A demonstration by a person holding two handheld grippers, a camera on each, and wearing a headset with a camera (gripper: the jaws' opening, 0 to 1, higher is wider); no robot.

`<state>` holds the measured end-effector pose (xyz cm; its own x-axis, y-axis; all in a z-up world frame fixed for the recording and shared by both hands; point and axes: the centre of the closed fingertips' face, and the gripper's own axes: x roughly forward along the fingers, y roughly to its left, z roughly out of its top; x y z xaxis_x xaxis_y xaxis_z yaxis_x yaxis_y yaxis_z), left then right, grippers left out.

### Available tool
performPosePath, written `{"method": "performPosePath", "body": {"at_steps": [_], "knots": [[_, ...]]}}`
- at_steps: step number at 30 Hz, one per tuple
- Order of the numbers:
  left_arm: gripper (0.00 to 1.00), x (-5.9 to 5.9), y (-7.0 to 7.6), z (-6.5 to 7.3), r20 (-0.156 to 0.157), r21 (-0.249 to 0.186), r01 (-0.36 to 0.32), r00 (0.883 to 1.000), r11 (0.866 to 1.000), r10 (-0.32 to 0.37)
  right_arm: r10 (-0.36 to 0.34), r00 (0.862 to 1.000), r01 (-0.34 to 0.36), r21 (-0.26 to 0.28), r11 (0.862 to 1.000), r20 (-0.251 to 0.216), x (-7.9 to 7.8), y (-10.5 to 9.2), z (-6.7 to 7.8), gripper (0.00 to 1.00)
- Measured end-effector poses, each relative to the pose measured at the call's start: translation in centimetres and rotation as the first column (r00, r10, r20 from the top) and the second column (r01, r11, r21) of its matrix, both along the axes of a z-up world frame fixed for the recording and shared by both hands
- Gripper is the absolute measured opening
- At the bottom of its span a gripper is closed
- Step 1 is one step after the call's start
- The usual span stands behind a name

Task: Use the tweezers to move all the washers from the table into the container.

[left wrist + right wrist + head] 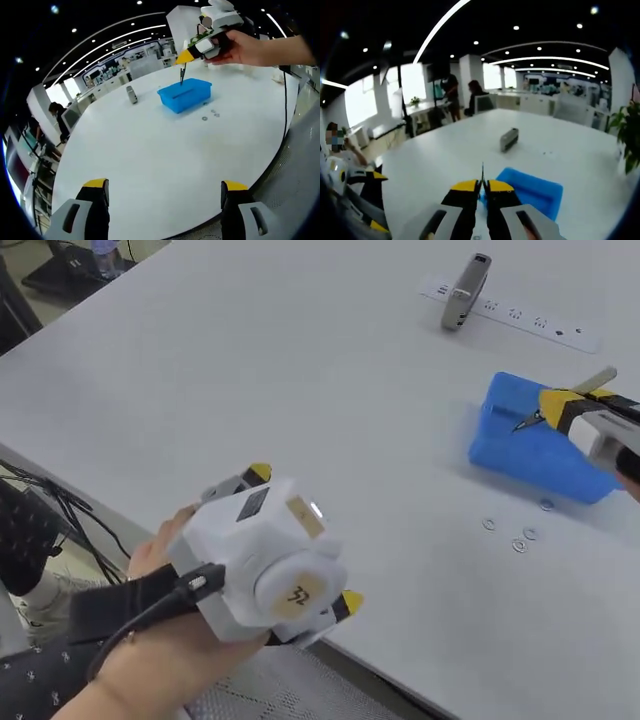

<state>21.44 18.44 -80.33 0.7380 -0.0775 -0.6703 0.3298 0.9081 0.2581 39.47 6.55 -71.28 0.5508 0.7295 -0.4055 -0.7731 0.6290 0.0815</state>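
Blue container (535, 445) sat at frame right; right gripper (482, 186) pinched tweezers (527, 422) tip-down over it — perhaps for a drop; washers (519, 545) lay below; left gripper (164, 186) gaped, idle.

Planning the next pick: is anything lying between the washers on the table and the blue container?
Nothing visible does. The washers lie on bare table right beside the blue container, and the right hand-held gripper holds the tweezers above the container.
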Motion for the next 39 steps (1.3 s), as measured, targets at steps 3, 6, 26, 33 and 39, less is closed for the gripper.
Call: {"method": "performPosePath", "body": {"at_steps": [3,6,26,33,39], "knots": [[0.95,0.0,0.0,0.0,0.002,0.002,0.001,1.0,1.0,-0.001,-0.013,1.0,0.014,0.007,1.0,-0.02,-1.0,-0.6,-0.1,0.03],[0.96,0.1,0.1,0.2,0.009,0.003,-0.006,1.0,1.0,0.005,-0.021,0.999,0.021,-0.003,1.0,-0.037,-1.7,-0.8,-0.8,0.03],[0.94,0.1,0.0,0.2,0.009,-0.006,-0.005,1.0,1.0,0.005,-0.004,0.995,-0.011,-0.152,0.988,-0.097,-4.0,-2.0,-7.0,0.03],[0.94,0.0,0.0,0.1,0.001,0.0,-0.003,1.0,1.0,0.003,0.011,0.995,-0.028,-0.174,0.984,-0.099,-3.7,-2.0,-7.9,0.03],[0.93,0.0,0.0,0.0,-0.002,-0.001,-0.003,1.0,1.0,0.003,0.0,0.994,-0.02,-0.182,0.983,-0.109,-3.3,-2.1,-8.7,0.03]]}}
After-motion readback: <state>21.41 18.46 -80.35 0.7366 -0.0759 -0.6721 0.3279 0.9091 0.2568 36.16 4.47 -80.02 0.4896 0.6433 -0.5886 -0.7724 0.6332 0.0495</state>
